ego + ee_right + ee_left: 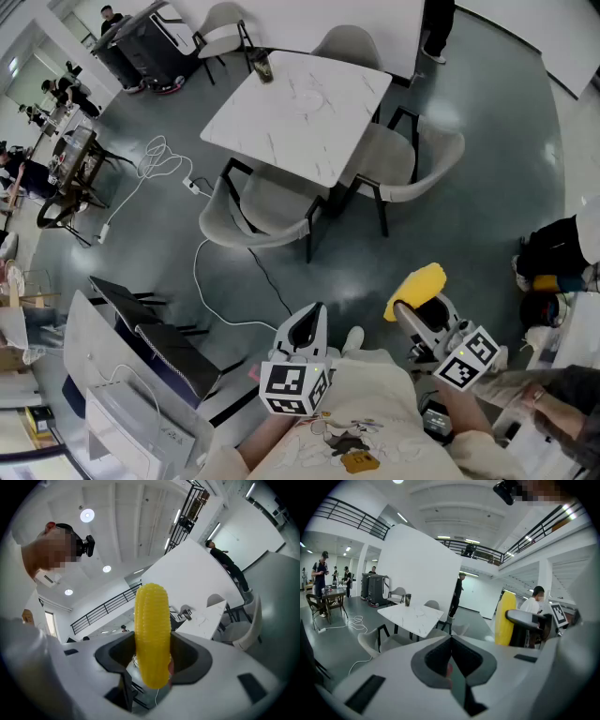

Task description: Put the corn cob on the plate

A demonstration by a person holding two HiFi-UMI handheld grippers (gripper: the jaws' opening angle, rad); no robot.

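The yellow corn cob (415,291) stands upright between the jaws of my right gripper (410,314), which is shut on its lower part and held level in the air over the floor. In the right gripper view the cob (152,630) fills the middle and hides the gap between the jaws of the right gripper (152,663). It also shows at the right of the left gripper view as a yellow cob (505,618). My left gripper (306,330) is beside it, tilted down, jaws meeting with nothing in them (451,665). On the white marble table (281,112) ahead I make out only a faint pale round outline (419,612).
A dark cup (262,67) stands at the table's far corner. Grey chairs (267,211) ring the table. White cables (159,159) trail over the floor at left. Dark bags (553,253) lie at right. A white cabinet (112,394) is close at lower left. People stand far off.
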